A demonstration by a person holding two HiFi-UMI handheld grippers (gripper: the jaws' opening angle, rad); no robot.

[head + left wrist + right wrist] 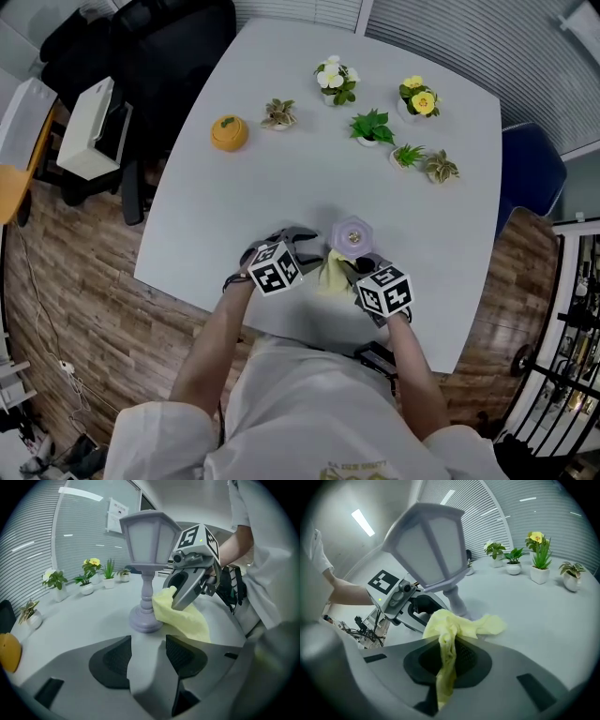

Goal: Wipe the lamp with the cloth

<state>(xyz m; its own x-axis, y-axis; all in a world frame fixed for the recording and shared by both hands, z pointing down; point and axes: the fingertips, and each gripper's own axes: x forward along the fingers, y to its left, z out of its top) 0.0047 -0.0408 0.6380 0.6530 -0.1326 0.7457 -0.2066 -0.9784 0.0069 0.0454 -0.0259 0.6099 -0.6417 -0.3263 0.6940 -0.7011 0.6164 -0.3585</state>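
A lavender lantern-shaped lamp (352, 236) stands on the white table (300, 169) close to its near edge. My right gripper (447, 656) is shut on a yellow cloth (459, 625). The cloth's free end lies against the lamp's stem and foot (146, 620) on the side facing the right gripper. In the left gripper view the cloth (185, 616) hangs from the right gripper (190, 585) beside the lamp (146, 536). My left gripper (147, 646) is open just short of the lamp's foot, with only bare table between its jaws.
Several small potted plants (373, 127) stand in a loose row across the far half of the table, with an orange pumpkin-shaped ornament (229, 132) to their left. A black chair (169, 56) and a white box (89, 127) are beyond the left edge, and a blue chair (530, 169) is at the right.
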